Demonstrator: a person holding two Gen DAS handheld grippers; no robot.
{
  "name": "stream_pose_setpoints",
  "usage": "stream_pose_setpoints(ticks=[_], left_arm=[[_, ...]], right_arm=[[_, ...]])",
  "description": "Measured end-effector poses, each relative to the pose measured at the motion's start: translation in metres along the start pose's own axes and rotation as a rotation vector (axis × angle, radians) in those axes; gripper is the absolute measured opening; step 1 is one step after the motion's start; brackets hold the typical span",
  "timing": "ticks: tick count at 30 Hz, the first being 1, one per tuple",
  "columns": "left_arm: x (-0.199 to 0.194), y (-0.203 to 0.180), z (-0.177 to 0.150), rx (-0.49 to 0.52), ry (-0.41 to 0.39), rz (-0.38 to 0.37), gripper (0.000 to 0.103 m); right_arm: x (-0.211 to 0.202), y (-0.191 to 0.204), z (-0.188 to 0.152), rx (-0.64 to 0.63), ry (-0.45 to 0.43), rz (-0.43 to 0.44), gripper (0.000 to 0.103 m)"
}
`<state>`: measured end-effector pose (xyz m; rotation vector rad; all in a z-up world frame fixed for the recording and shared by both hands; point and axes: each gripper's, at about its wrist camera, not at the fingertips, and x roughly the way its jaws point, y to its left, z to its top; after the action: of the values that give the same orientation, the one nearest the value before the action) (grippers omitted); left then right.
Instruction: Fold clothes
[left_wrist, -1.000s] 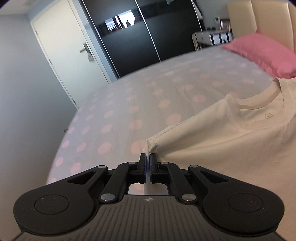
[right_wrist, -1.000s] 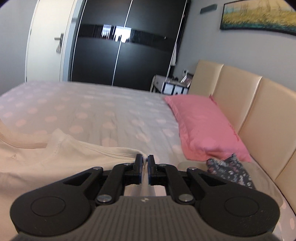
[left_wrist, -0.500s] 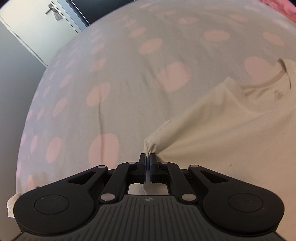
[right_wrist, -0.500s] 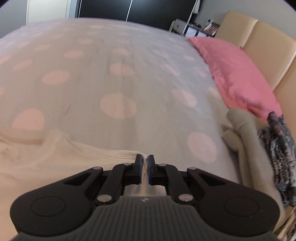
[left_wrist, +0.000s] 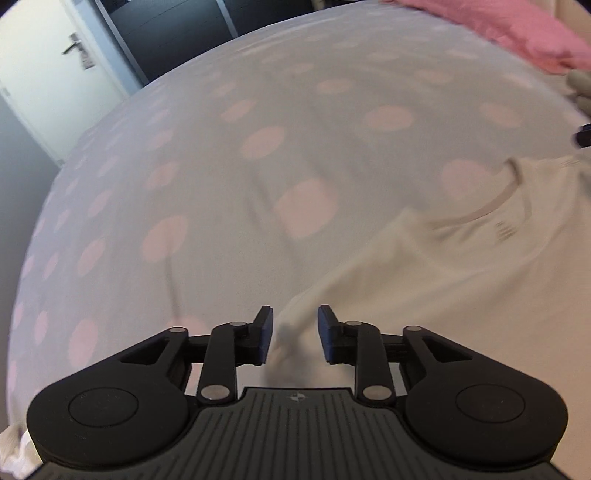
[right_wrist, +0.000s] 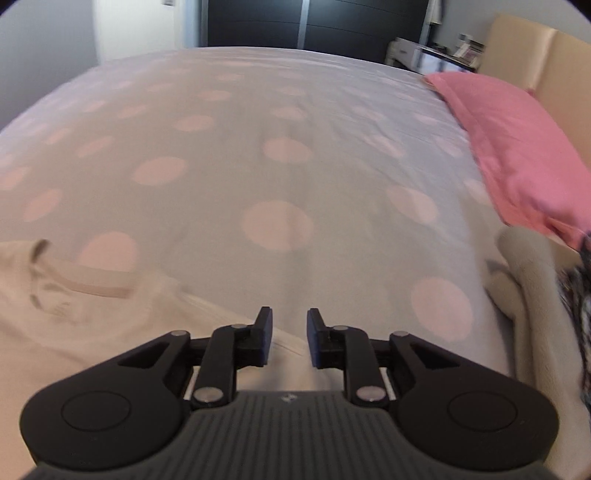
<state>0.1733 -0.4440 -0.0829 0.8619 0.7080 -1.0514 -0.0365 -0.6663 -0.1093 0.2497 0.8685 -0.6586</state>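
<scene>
A cream T-shirt (left_wrist: 461, 280) lies flat on the polka-dot bed, its collar (left_wrist: 491, 206) toward the far side. My left gripper (left_wrist: 294, 334) is open, with the shirt's left sleeve edge lying between its fingers. In the right wrist view the same shirt (right_wrist: 74, 332) spreads to the left. My right gripper (right_wrist: 289, 338) is open over the shirt's right sleeve edge, holding nothing.
The grey bedspread (right_wrist: 277, 166) with pink dots stretches ahead. A pink pillow (right_wrist: 509, 147) lies at the headboard on the right. A beige garment (right_wrist: 532, 295) and a dark patterned cloth (right_wrist: 576, 291) lie beside it. A white door (left_wrist: 55, 74) stands far left.
Both grippers held the shirt's sleeve corners shut, lowered them to the bed, and have now opened, letting the shirt go.
</scene>
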Motion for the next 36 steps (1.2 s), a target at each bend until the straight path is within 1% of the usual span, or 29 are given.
stream_pose_setpoints(ticks=[2,3,4,7,8,10,11,12,13,14,16,17,19,21,23,25,27,28,31,32,34,35,36], left_arm=[[0.009,-0.009,0.012,0.037,0.001,-0.034,0.028],[0.015,-0.014,0.016,0.052,0.004,-0.040,0.028],[0.023,-0.018,0.019,0.058,0.012,-0.045,0.029],[0.047,-0.021,0.025,0.051,0.035,-0.080,0.029],[0.051,-0.021,0.024,0.040,0.027,-0.089,0.029],[0.058,-0.021,0.023,0.016,0.007,-0.110,0.028],[0.059,-0.019,0.023,-0.002,-0.012,-0.129,0.019],[0.059,-0.019,0.022,-0.015,-0.031,-0.149,0.012],[0.058,-0.020,0.020,-0.017,-0.050,-0.171,0.001],[0.055,-0.023,0.019,-0.011,-0.073,-0.182,0.000],[0.049,-0.030,0.017,0.016,-0.125,-0.158,0.000],[0.048,-0.031,0.018,0.011,-0.140,-0.137,0.000],[0.051,-0.029,0.023,-0.015,-0.138,-0.088,0.000],[0.060,-0.028,0.027,-0.032,-0.105,-0.050,0.000],[0.065,-0.029,0.028,-0.024,-0.094,-0.026,0.000],[0.063,-0.025,0.029,-0.046,-0.093,-0.006,0.000],[0.059,-0.018,0.027,-0.065,-0.086,0.040,0.000],[0.056,-0.012,0.025,-0.077,-0.085,0.056,0.000],[0.039,0.007,0.012,-0.131,-0.071,0.060,0.000],[0.032,0.012,0.007,-0.146,-0.067,0.060,0.002],[0.014,0.017,-0.005,-0.146,-0.064,0.072,0.004],[0.004,0.019,-0.012,-0.142,-0.060,0.077,0.006],[-0.006,0.019,-0.020,-0.137,-0.049,0.079,0.007]], right_arm=[[0.009,0.009,0.005,-0.026,0.015,0.072,0.036],[0.014,0.014,0.007,-0.042,0.020,0.096,0.039],[0.021,0.019,0.009,-0.061,0.022,0.103,0.039],[0.040,0.027,0.011,-0.091,0.026,0.123,0.039],[0.046,0.028,0.012,-0.088,0.032,0.138,0.039],[0.056,0.028,0.010,-0.079,0.042,0.167,0.036],[0.058,0.029,0.009,-0.081,0.041,0.176,0.024],[0.058,0.029,0.008,-0.087,0.030,0.190,0.006],[0.057,0.030,0.007,-0.093,0.017,0.205,0.003],[0.055,0.030,0.006,-0.100,-0.003,0.209,0.002],[0.051,0.030,0.007,-0.098,-0.057,0.191,0.002],[0.049,0.028,0.010,-0.087,-0.077,0.181,0.001],[0.048,0.025,0.014,-0.067,-0.102,0.154,0.001],[0.056,0.027,0.015,-0.069,-0.075,0.131,0.000],[0.059,0.027,0.014,-0.066,-0.060,0.117,0.001],[0.060,0.028,0.014,-0.060,-0.047,0.102,0.001],[0.059,0.022,0.016,-0.046,-0.044,0.040,0.002],[0.056,0.015,0.017,-0.021,-0.038,0.019,0.006],[0.040,-0.013,0.017,0.088,-0.023,0.029,0.007],[0.030,-0.018,0.014,0.100,-0.020,0.031,0.008],[0.009,-0.027,0.004,0.107,-0.014,0.032,0.009],[-0.002,-0.031,0.000,0.111,-0.011,0.033,0.011],[-0.013,-0.035,-0.005,0.114,-0.008,0.034,0.015]])
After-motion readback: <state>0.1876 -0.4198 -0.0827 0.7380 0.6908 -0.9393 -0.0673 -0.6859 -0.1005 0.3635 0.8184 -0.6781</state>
